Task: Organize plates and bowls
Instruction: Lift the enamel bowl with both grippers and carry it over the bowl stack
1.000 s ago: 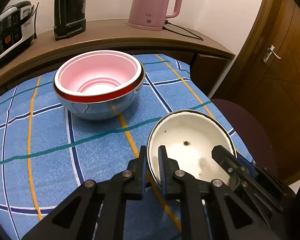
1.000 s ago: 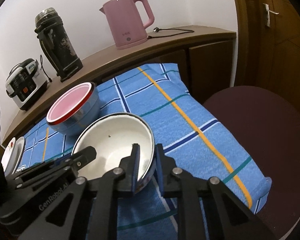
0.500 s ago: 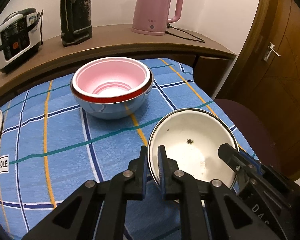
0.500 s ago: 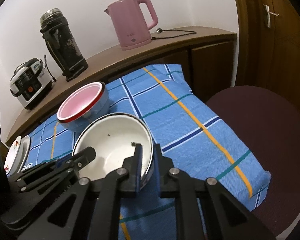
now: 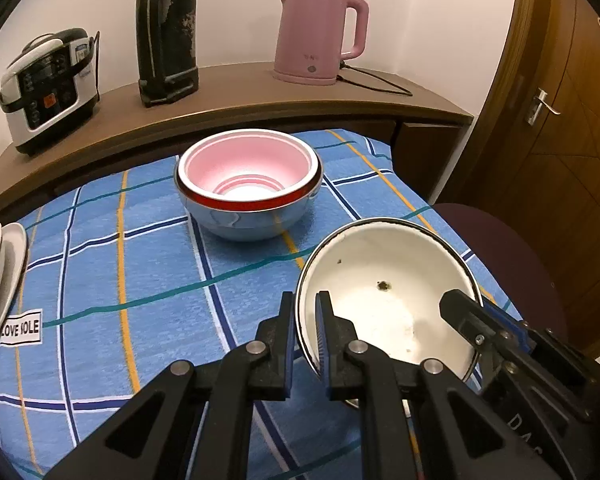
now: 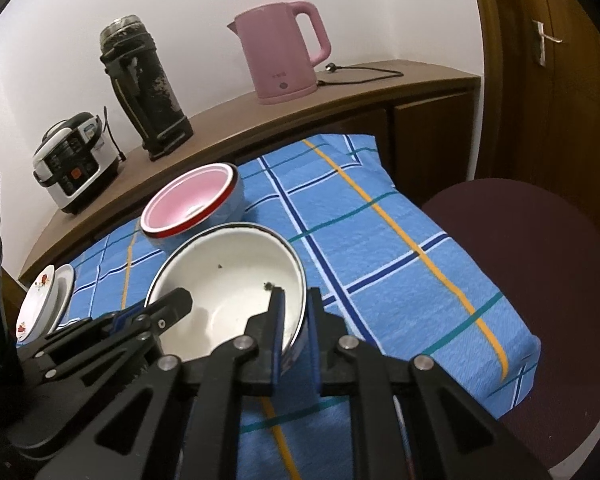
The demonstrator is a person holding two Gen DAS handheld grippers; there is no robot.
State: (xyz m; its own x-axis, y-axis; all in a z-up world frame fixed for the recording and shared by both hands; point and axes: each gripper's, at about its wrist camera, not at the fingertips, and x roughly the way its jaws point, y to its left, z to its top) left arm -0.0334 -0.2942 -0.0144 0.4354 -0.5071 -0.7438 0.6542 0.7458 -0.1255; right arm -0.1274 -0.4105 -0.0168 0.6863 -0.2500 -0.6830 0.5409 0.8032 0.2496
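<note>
Compared with a second ago, the white enamel bowl (image 5: 384, 300) has been lifted a bit higher off the blue checked tablecloth (image 5: 148, 272) and carried along, so more of the far counter is taken in now. It's being held from both sides: the left gripper (image 5: 305, 322) is clamped on the bowl's left rim, the right gripper (image 6: 296, 320) is pinched shut on the opposite rim, one finger inside the wall and one outside in each case.

The bowl is hanging tilted above the near right part of the cloth, well short of the pink-lined bowl (image 5: 248, 184) sitting further back – probably where it'll get nested. A stack of small plates (image 6: 44, 300) is parked at the far left edge.

Handling-wise it's judged stiff, fairly light, and slick – enamel chips easily, so it should be gripped by the rolled rim and set down gently.
</note>
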